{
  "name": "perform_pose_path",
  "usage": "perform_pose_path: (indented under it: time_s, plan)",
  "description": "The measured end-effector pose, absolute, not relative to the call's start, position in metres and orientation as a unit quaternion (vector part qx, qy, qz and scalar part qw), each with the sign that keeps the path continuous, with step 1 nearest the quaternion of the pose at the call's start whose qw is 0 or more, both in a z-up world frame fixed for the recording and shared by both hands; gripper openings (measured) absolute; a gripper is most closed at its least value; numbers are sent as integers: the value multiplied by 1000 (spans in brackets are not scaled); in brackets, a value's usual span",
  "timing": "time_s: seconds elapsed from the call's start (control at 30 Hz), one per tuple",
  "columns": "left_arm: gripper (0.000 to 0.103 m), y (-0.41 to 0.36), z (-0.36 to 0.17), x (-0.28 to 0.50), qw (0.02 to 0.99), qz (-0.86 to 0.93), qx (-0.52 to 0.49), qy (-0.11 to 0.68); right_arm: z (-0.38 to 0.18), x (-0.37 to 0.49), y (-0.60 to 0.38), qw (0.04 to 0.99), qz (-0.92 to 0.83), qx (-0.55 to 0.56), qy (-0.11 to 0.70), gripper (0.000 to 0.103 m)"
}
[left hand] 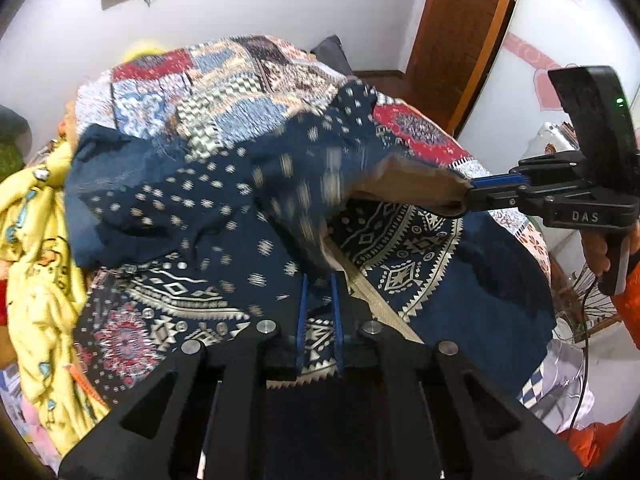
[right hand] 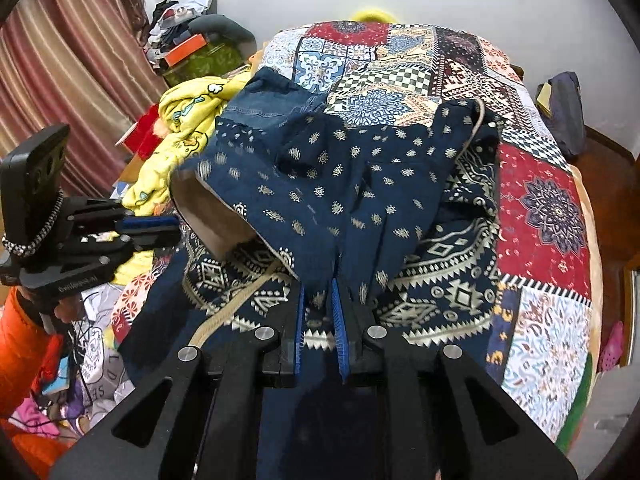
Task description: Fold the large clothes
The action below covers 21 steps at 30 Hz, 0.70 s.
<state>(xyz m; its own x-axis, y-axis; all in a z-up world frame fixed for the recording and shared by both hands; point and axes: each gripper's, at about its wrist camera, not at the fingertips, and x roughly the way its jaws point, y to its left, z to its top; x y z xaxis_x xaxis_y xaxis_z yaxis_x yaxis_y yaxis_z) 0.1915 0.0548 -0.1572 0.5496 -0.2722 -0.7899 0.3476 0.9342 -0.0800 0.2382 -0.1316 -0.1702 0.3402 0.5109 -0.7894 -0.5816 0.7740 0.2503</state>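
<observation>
**Navy printed garment carried across the patchwork bedspread, one edge in each gripper**

Left wrist view: the left gripper (left hand: 319,280) at 6 o'clock pinched the navy printed garment (left hand: 224,200) between narrowly parted blue pads, apparently so the top layer could be laid over the layer below; the right gripper (left hand: 466,198) reached in from 3 o'clock, clamped on the tan-lined hem, a hand (left hand: 600,256) in an orange sleeve gripping its handle.
Right wrist view: the right gripper (right hand: 319,284) angled down at 6 o'clock, clenched on the garment's edge; the garment draped toward 12 over the patchwork bedspread (right hand: 540,200). The left gripper (right hand: 176,226) at 9 o'clock met the hem; whether it gripped, I could not tell there.
</observation>
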Motion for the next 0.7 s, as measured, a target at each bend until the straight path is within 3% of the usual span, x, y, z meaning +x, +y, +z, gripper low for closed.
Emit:
perform_pose_path:
  time_s: [0.03,0.1,0.17,0.2,0.37,0.7]
  plan:
    - [14,58,-151,188,883,-173,43,433,-168,237,-134,816,339,-35,467,14]
    - [31,64,-138,183,894,-164,43,414,-161,232,-138,817,347,-29,459,14]
    - [38,66,-129,185,905,-150,47,395,-153,229,-140,827,346,-29,443,14]
    - [39,67,-126,189,908,-145,47,390,-150,230,-140,832,342,-28,437,15]
    - [45,62,-142,221,905,-131,31,403,-156,244,-131,853,304,-32,423,40]
    - [49,62,-236,251,875,-88,25,475,-253,281,-114,806,255,-52,531,41]
